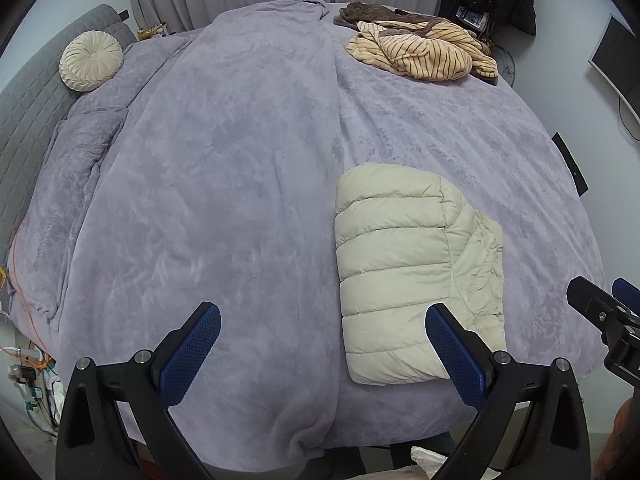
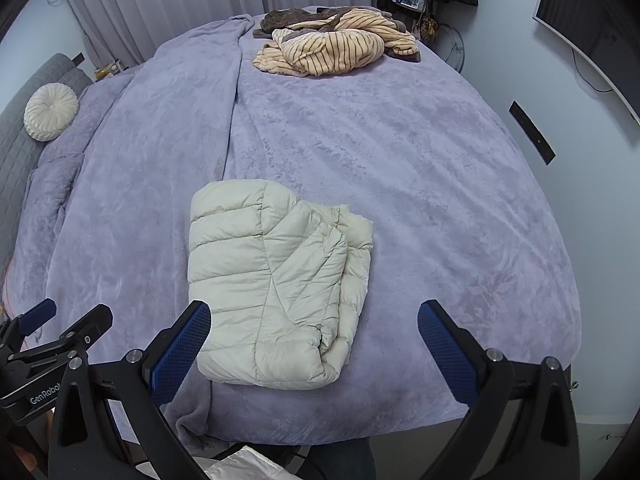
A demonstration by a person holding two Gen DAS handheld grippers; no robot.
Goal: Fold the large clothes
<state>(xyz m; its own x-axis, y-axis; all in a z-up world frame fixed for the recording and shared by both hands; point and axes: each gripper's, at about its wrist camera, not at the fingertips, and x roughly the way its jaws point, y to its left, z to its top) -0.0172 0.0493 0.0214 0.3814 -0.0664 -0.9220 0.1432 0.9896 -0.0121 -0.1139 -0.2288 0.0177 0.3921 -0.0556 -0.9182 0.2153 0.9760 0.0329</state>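
— Two grippers up, both with jaws spread wide and holding nothing. See the left gripper (image 1: 320,336) and the right gripper (image 2: 314,334)?

— Yes, both hang above the near edge of the bed (image 1: 224,184). Where's the garment?

— A cream puffer jacket (image 2: 272,292) lies folded into a compact bundle on the lavender blanket (image 2: 420,184), near that edge.

— And at the far end?

— A crumpled striped garment (image 2: 336,50); a round pleated cushion (image 1: 91,61) sits by the grey headboard (image 1: 28,104).
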